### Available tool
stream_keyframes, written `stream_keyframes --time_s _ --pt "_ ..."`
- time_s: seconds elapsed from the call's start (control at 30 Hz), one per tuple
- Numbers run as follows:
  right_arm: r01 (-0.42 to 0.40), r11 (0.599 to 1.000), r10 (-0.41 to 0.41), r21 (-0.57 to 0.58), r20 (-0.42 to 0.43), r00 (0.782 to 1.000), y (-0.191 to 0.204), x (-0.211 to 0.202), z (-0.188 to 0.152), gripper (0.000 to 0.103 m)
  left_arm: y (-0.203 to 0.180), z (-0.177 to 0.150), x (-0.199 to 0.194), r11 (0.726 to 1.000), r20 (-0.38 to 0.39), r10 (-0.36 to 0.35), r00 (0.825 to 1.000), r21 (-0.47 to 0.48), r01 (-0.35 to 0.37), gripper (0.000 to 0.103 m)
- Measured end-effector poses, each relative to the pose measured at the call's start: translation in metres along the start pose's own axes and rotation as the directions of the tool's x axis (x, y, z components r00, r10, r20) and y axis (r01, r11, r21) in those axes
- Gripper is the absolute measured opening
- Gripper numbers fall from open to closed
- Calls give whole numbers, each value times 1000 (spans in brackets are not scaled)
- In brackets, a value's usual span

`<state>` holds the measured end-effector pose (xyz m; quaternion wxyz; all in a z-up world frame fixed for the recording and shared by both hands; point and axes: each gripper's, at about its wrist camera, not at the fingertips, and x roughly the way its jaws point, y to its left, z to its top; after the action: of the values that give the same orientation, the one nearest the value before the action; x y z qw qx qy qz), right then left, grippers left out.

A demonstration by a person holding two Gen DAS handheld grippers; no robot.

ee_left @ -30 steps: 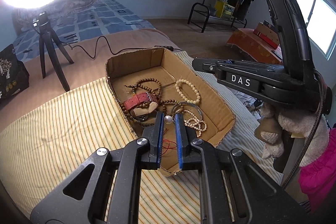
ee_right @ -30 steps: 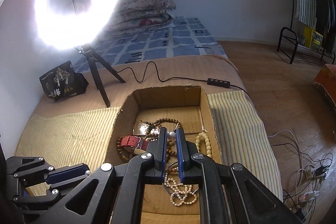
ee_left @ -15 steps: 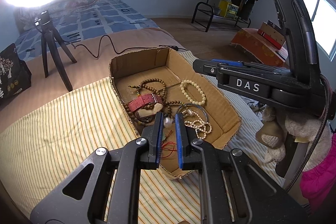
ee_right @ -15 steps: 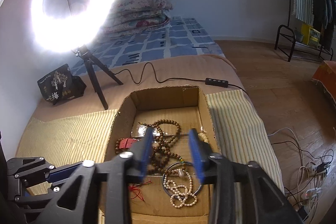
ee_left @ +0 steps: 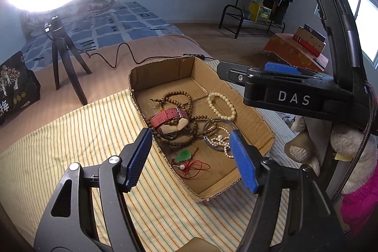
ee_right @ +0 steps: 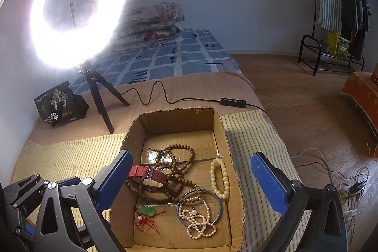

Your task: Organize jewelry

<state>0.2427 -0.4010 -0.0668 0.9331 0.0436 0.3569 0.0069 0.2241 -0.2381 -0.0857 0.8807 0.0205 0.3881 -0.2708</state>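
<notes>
The left gripper (ee_left: pixel 191 157) hangs above the near end of the cardboard box (ee_left: pixel 163 72), its blue jaws spread wide with nothing between them. Directly below and between its fingers lie the green pendant on red cord (ee_left: pixel 184 155), with a small pearl beside it, and the tangle of small pearl strands (ee_left: pixel 221 141) resting over a dark bangle (ee_left: pixel 208 124). Just ahead of the fingers sits the red watch strap (ee_left: pixel 168 115), lying across the brown wooden bead string (ee_left: pixel 179 96). Farther ahead and to the right, the cream bead bracelet (ee_left: pixel 222 105) lies apart from the rest.

The right gripper (ee_right: pixel 192 175) also stands wide open and empty, held over the same box from its near side. Between its fingers the whole heap shows: strap to the left, cream bracelet to the right, pearls and bangle nearest.

The box rests on a striped cloth (ee_left: pixel 78 131) spread over a bed. Beyond the box, left of both grippers, a lit ring light (ee_right: pixel 78 15) stands on a small tripod.
</notes>
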Motion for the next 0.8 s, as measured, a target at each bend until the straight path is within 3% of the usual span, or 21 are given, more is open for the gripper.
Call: stream_keyframes --time_s 0.4,0.8 --pt "15 1000 -14 -13 26 1000 10 -17 2 102 0 -1 -17 1000 24 11 1000 10 -12 70" --pt "47 998 -43 -40 88 995 33 -59 5 103 2 -8 -68 999 81 34 996 39 -37 70"
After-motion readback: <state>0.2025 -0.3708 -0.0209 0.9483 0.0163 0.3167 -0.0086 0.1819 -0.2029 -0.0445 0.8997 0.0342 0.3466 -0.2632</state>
